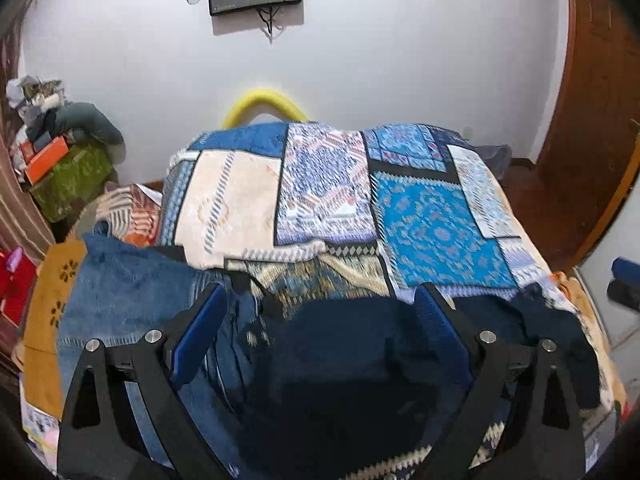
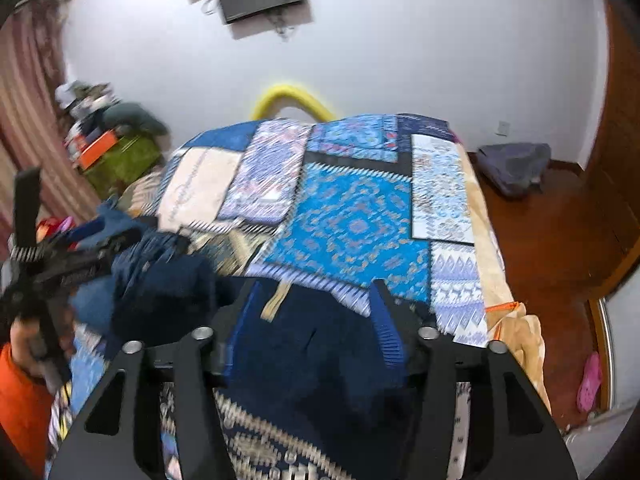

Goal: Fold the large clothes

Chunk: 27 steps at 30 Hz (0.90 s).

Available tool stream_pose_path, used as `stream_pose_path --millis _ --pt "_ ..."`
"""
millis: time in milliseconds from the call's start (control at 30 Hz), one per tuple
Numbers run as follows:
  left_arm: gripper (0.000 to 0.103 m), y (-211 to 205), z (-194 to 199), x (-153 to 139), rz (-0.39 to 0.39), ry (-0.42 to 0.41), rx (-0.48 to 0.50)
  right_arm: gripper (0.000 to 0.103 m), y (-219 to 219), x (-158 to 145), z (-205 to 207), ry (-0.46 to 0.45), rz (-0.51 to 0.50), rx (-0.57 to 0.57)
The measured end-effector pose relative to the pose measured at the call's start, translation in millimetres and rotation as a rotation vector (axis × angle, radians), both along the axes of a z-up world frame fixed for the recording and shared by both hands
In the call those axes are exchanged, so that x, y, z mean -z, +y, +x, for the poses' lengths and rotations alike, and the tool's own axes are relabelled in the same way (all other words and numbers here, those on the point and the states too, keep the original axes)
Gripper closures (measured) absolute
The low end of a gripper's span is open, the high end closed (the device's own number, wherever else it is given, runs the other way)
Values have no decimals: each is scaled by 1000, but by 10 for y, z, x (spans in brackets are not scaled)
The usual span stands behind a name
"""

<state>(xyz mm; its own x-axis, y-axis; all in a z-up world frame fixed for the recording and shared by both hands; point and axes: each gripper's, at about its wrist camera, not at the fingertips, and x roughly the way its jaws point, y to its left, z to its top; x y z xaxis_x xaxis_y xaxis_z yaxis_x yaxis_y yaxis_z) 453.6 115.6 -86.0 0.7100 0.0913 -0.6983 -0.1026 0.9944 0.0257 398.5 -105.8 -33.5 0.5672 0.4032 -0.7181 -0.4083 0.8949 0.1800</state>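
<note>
My left tool (image 1: 320, 300) and right tool (image 2: 314, 300) share one build: black angular frames with triangular cut-outs, silver round screws at the pivots, ribbed blue pads. I wear an orange sleeve (image 2: 20, 392).

no text, label, brand or number is showing clearly enough to read in either view.
</note>
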Motion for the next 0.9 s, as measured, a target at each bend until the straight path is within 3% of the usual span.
stream_pose_path --millis 133,300,433,500,600,800,900 --pt "8 -56 -277 286 11 80 52 44 95 235 -297 57 -40 -104" --pt "8 -246 -654 662 41 166 128 44 247 790 -557 179 -100 -202" --pt "8 -351 -901 906 57 198 163 44 356 1187 -500 300 -116 -222" --pt "8 -371 -993 993 76 203 162 44 386 1264 -377 315 -130 -206" --pt "8 -331 -1104 1069 80 207 153 44 351 1189 -83 306 -90 -167" --pt "8 19 -1289 1087 5 194 37 44 -18 756 412 85 -125 167" --pt "8 255 -1405 1050 -50 177 -39 44 -212 541 404 62 -58 205"
